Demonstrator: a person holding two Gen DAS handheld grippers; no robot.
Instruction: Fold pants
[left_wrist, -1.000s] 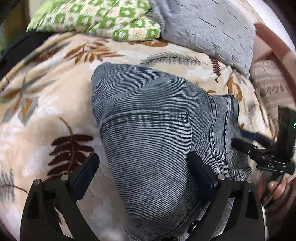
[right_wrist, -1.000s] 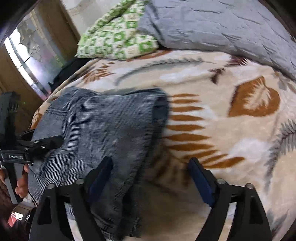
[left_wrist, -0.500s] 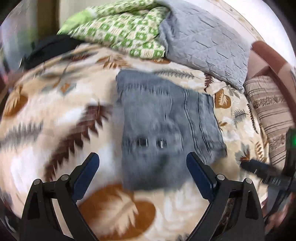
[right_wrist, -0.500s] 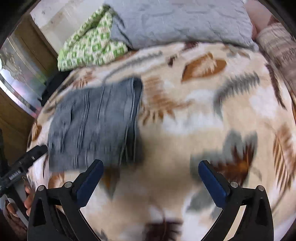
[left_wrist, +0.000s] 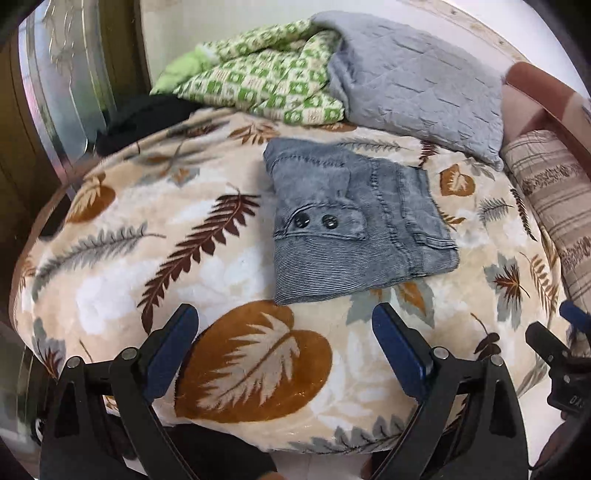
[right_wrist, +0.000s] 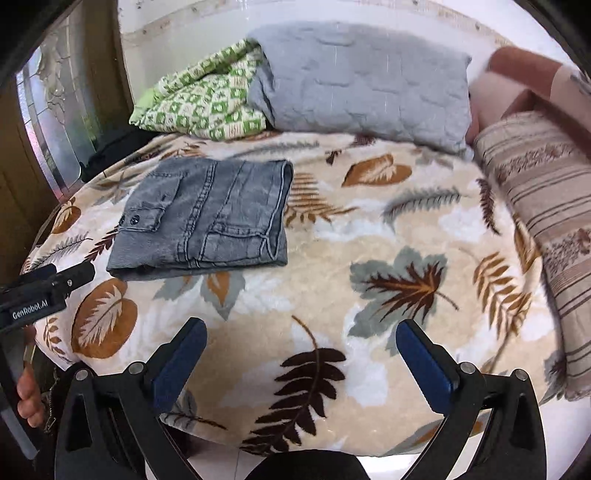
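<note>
The grey-blue denim pants (left_wrist: 351, 218) lie folded into a compact rectangle on the leaf-patterned blanket (left_wrist: 184, 258), with a buttoned pocket flap facing up. They also show in the right wrist view (right_wrist: 207, 218), left of centre. My left gripper (left_wrist: 284, 339) is open and empty, held back near the bed's front edge, well short of the pants. My right gripper (right_wrist: 301, 350) is open and empty, also near the front edge, to the right of the pants. The left gripper's body shows at the left edge of the right wrist view (right_wrist: 40, 291).
A green checked blanket (left_wrist: 258, 81) and a grey quilted pillow (left_wrist: 417, 81) lie at the back of the bed. A striped cushion (right_wrist: 543, 206) lies along the right side. A dark garment (left_wrist: 144, 114) sits at the back left by a cabinet.
Both grippers pulled back from the pants toward the bed's front edge. The pants now lie apart from both grippers, folded on the blanket.
</note>
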